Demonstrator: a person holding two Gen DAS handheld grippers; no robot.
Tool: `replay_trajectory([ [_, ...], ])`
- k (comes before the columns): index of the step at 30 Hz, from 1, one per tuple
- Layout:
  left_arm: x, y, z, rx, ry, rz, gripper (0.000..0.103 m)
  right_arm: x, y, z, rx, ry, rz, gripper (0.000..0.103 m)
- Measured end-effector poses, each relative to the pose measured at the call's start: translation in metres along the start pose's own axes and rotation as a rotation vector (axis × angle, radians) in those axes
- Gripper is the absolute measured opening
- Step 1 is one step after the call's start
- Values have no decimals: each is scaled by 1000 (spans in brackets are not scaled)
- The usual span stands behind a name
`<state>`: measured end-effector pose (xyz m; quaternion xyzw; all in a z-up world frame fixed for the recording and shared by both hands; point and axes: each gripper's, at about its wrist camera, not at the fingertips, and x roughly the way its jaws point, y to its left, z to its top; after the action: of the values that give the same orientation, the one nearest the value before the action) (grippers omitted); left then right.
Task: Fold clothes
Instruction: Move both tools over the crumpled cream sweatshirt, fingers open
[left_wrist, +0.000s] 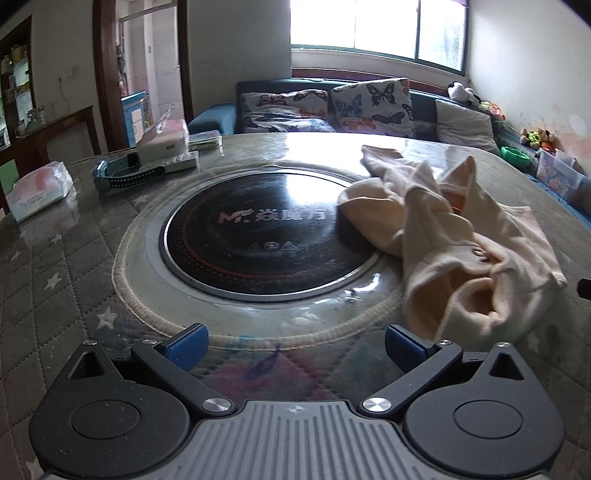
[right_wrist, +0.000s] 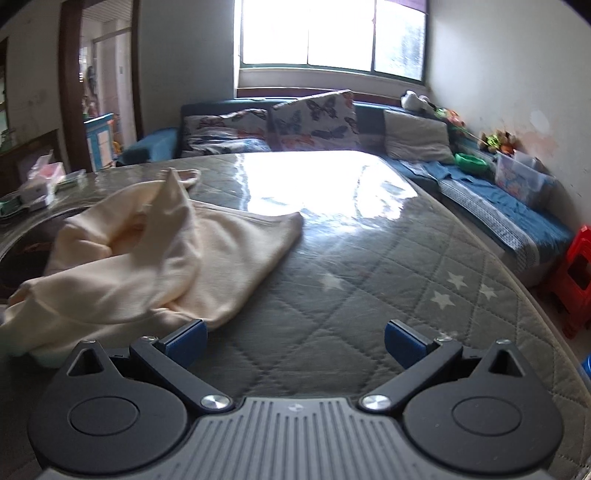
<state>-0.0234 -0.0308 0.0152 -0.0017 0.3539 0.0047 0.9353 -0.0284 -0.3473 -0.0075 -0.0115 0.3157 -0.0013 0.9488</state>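
Left wrist view: the left gripper (left_wrist: 295, 345) is spread wide and empty, blue pads (left_wrist: 186, 345) well apart, held low over the quilted table cover (left_wrist: 55, 280). The cream garment (left_wrist: 443, 236) lies crumpled ahead and to the right of this tool, one lobe draped over the edge of the round black cooktop (left_wrist: 258, 236) set into the table directly ahead. The garment's nearest hem sits just beyond the right pad; no contact is visible. A watch (left_wrist: 122, 175) and a tissue pack (left_wrist: 38, 190) lie far ahead to the left, well clear.

Right wrist view: the right gripper (right_wrist: 295, 343) is likewise spread and holds nothing. The same garment lies ahead and to its left, its near edge just beside the left pad; whether it touches cannot be told. Bare quilted cover lies directly ahead and to the right.

Assessment: folding has not begun; the step in hand appears to be the approach to the heap. The next move likely calls for each tool to close on a separate edge or corner, lift, and spread the garment flat, preferably off the cooktop and onto the open cover.
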Motion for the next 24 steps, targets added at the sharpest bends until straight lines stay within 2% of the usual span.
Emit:
replay_trajectory([
  [9,-13,-13,-3,25,10,-12,103,-18,19,-1,-36,-16,63,103],
  [16,-20,-18,-7,38,24,-18,103,-27,23,-3,-6,8,119,103],
  [24,-26,-24,-10,62,29,-22,103,-35,32,-8,-28,10,139,103],
])
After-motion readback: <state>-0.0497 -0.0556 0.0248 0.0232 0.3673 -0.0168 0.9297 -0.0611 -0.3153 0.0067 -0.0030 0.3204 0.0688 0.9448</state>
